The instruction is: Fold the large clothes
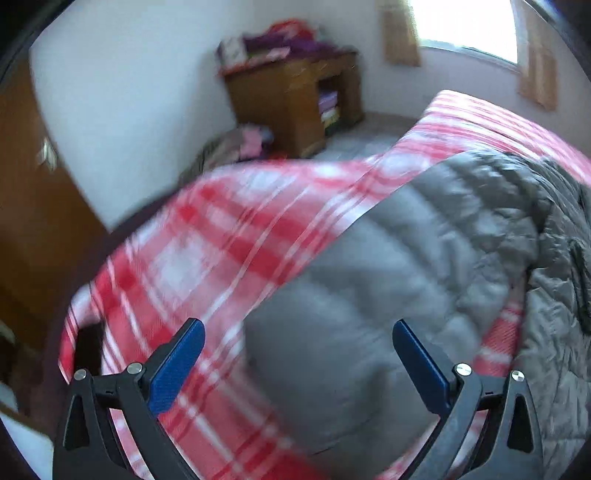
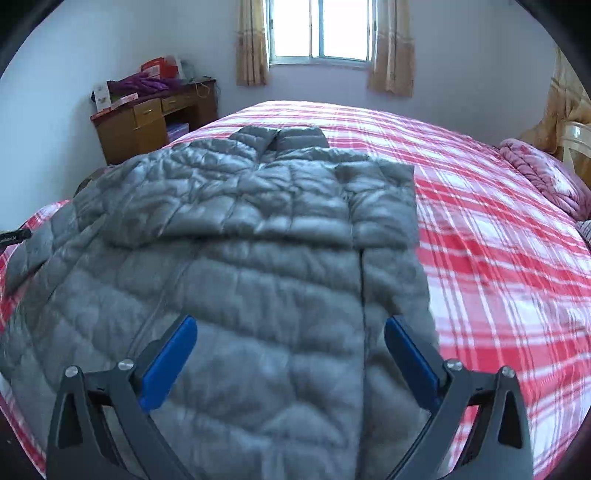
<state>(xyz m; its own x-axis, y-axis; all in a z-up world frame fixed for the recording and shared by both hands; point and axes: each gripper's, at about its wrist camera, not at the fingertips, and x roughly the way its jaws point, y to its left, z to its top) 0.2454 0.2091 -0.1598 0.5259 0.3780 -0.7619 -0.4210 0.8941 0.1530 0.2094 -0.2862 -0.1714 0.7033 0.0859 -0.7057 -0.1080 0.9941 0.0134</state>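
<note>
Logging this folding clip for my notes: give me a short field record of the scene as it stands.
garment: grey puffer jacket, spread out, one sleeve folded across the front
surface: bed with red plaid sheet
left hand-held gripper: open, empty, over the jacket
right hand-held gripper: open, empty, over the jacket
background: wooden desk, window

Grey quilted jacket (image 2: 236, 240); red-white plaid bedsheet (image 2: 498, 258); blue-padded tongs (image 2: 290, 358).

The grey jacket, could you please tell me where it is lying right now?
The grey jacket lies spread on the plaid bedspread, toward the desk side in the right wrist view, collar pointing at the window.
</note>
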